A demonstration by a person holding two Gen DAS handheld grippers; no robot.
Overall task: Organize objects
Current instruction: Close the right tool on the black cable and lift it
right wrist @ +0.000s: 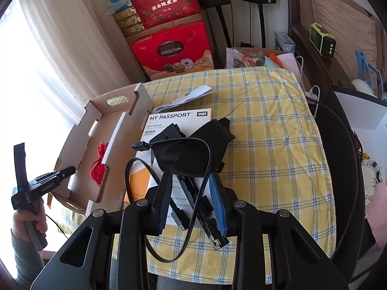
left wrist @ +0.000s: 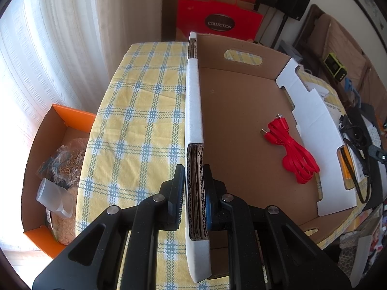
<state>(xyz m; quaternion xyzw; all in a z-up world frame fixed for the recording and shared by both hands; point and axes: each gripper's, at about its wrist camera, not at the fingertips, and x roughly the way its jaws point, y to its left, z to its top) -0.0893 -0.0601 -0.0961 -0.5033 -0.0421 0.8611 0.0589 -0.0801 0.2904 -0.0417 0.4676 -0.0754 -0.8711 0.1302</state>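
While left gripper [left wrist: 193, 193] pinches box wall [left wrist: 193, 111] steady | right gripper [right wrist: 191, 207] jaws clamp black cable [right wrist: 203, 169] | lift clear, lower beside red cable [left wrist: 293, 152].

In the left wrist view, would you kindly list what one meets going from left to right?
Orange box → checked tablecloth → cardboard tray's white-edged wall → red cable → tray's far white wall → black cable.

Daylight enters through the curtain [left wrist: 60, 48] at left, overexposing that side. Both views are sharp at centre. Fisheye distortion bends the edges, with dark vignetted corners.
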